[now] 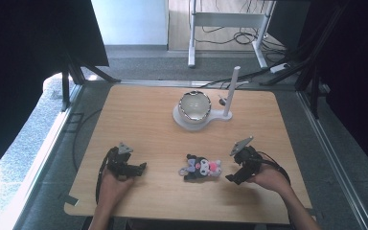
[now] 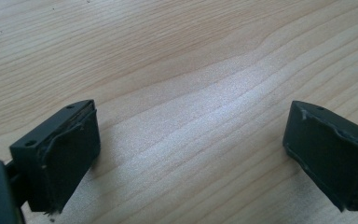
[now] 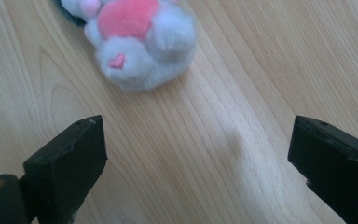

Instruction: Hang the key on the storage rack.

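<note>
A small plush toy (image 1: 200, 167), black, white and pink, lies on the wooden table (image 1: 148, 120) near its front edge. My right gripper (image 1: 232, 178) stands just right of the toy, open, its jaws wide apart over bare wood. In the right gripper view the toy's fluffy white and pink end (image 3: 140, 42) lies a little beyond the jaws, apart from them, with my right gripper (image 3: 198, 163) holding nothing. My left gripper (image 1: 143, 166) rests at the front left, open and empty. In the left gripper view my left gripper (image 2: 191, 163) has only wood grain between its jaws.
A shiny metal bowl (image 1: 195, 106) sits on a white base (image 1: 182, 122) with an upright white post (image 1: 231, 91) at the table's far middle. Beyond the table are a white frame and cables (image 1: 249, 36) on the floor.
</note>
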Demonstrator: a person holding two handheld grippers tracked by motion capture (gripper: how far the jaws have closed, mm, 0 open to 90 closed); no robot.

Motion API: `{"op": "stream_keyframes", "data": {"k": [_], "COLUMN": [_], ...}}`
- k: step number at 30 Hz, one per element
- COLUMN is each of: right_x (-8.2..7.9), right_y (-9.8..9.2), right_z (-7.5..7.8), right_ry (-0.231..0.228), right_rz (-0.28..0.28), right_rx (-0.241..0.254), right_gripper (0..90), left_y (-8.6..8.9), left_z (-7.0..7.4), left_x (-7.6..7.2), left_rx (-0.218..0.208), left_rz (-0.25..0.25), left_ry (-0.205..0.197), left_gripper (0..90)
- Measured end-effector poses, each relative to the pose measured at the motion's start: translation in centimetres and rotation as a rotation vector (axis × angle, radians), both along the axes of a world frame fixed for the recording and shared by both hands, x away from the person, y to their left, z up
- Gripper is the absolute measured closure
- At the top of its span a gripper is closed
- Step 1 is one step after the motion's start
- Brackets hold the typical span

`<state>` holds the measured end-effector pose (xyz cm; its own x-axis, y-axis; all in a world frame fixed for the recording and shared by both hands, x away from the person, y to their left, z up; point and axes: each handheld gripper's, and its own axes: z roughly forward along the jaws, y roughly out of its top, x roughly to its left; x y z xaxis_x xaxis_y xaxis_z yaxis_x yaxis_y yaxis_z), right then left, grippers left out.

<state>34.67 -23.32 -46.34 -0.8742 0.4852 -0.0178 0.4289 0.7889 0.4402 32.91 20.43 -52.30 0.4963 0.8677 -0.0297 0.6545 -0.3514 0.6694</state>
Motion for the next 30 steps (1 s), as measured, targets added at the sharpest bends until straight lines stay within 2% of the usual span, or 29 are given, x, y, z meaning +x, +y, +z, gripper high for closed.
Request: {"op": "stream_keyframes", "data": {"k": [3, 11, 12, 17, 18, 27, 30], "right_x": [0.3, 0.8, 0.8, 1.0, 1.2, 1.9, 2.1], "right_y": [0.7, 2.6, 3.3, 4.5, 5.3, 7.8, 9.0], "right_z": [0.1, 0.2, 0.2, 0.2, 0.2, -0.3, -0.5], "right_ry": [0.015, 0.021, 0.026, 0.030, 0.035, 0.065, 0.082], "right_rz": [0.024, 0.102, 0.126, 0.164, 0.182, 0.248, 0.274], "right_rx": [-0.010, -0.060, -0.079, -0.105, -0.120, -0.196, -0.236], "right_gripper": [5.0, 7.7, 8.7, 9.8, 10.8, 14.3, 17.2], "left_y": [0.0, 0.0, 0.0, 0.0, 0.0, 0.0, 0.0], "left_z": [0.0, 0.0, 0.0, 0.0, 0.0, 0.0, 0.0], "left_x": [0.0, 0.0, 0.0, 0.0, 0.0, 0.0, 0.0], "left_rx": [0.000, 0.000, 0.000, 0.000, 0.000, -0.001, -0.001], "left_rz": [0.000, 0.000, 0.000, 0.000, 0.000, 0.000, 0.000], "left_ry": [0.000, 0.000, 0.000, 0.000, 0.000, 0.000, 0.000], "left_gripper": [3.8, 3.8, 3.8, 3.8, 3.8, 3.7, 3.7]}}
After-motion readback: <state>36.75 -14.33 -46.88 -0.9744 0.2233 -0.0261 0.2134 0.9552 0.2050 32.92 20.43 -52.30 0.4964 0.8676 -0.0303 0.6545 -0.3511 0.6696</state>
